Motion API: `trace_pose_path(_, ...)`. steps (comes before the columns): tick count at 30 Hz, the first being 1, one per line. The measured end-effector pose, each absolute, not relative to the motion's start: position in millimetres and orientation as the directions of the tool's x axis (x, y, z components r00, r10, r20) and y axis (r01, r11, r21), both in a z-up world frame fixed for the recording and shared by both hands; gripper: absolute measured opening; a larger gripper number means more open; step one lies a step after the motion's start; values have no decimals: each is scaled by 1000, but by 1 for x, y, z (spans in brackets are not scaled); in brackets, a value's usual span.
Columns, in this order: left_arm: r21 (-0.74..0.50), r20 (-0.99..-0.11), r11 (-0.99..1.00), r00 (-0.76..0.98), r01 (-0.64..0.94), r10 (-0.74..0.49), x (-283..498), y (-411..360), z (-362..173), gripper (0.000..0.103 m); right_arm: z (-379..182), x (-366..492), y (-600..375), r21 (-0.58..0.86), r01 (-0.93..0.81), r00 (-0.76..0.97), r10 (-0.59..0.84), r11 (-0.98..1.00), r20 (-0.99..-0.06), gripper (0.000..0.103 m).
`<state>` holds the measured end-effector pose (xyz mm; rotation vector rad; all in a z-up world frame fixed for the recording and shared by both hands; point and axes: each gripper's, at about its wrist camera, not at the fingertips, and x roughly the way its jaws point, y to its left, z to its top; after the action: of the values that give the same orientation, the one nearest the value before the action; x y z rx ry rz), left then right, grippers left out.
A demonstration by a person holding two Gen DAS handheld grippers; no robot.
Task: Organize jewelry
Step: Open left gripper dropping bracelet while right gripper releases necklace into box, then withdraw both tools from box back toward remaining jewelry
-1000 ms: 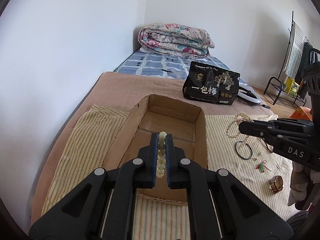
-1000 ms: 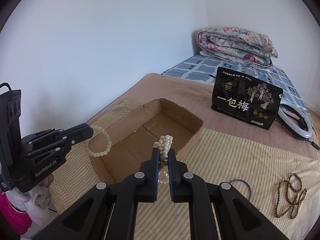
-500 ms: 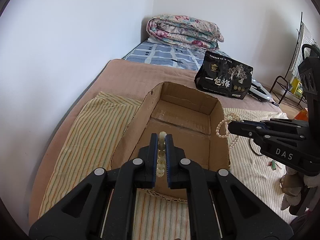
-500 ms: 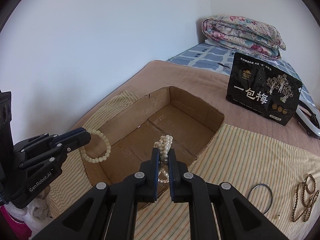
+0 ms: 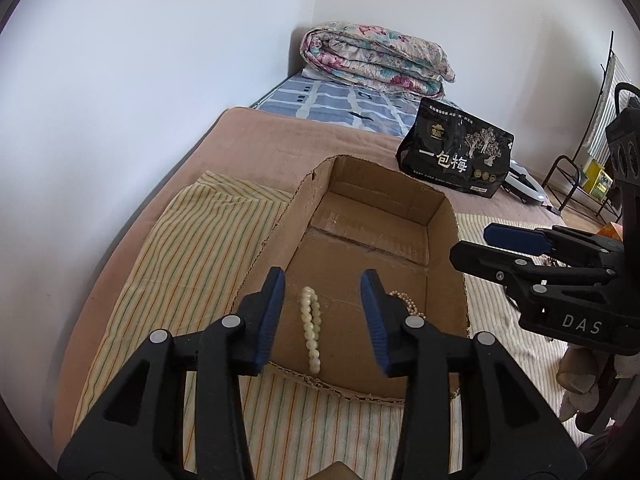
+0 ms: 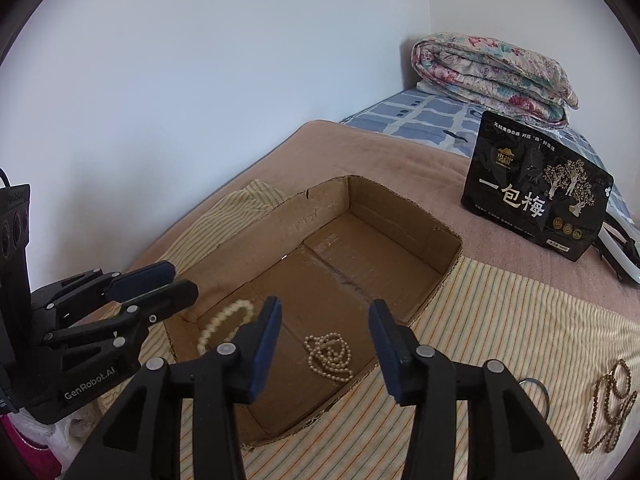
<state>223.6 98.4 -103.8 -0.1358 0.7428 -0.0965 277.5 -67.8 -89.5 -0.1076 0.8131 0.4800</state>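
An open cardboard box [image 5: 444,216] [image 6: 400,200] sits on a striped cloth on the bed. A cream bead bracelet [image 5: 311,328] [image 6: 224,322] and a coiled pearl necklace [image 6: 329,355] [image 5: 408,303] lie on the box floor near its front end. My left gripper [image 5: 323,312] is open and empty above the bracelet; it also shows in the right wrist view [image 6: 154,284]. My right gripper [image 6: 325,354] is open and empty above the necklace; it also shows in the left wrist view [image 5: 496,246].
A brown bead strand [image 6: 610,404] and a thin dark ring [image 6: 534,388] lie on the striped cloth [image 6: 500,312] to the right of the box. A black snack bag [image 5: 456,152] [image 6: 536,196] stands behind the box. A folded floral quilt [image 5: 376,58] lies by the wall.
Both grippers have opened. The bead bracelet dropped from the left gripper and the pearl necklace from the right gripper, and both now lie in the box.
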Motion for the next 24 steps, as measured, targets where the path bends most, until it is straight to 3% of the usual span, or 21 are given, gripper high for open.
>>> trace_pose_path(2, -156, -665, 987, 735, 35, -131, 222, 99, -103, 39, -87, 276, -70, 81, -443, 602, 363, 893, -711, 67)
trace_pose_path(6, -154, -665, 987, 736, 33, -128, 221, 98, -102, 39, -81, 273, -74, 75, -433, 614, 355, 898, -705, 69)
trace_pose_path(20, -139, -642, 989, 755, 54, -131, 204, 82, -80, 40, -54, 247, -107, 15, -372, 697, 290, 928, -656, 103)
trace_pose_path(22, -138, -639, 989, 758, 58, -133, 201, 78, -76, 45, -49, 242, -115, 3, -362, 708, 277, 932, -649, 103)
trace_pose_path(24, -139, -629, 988, 765, 64, -138, 198, 74, -71, 59, -46, 237, -122, -4, -354, 715, 268, 935, -646, 103)
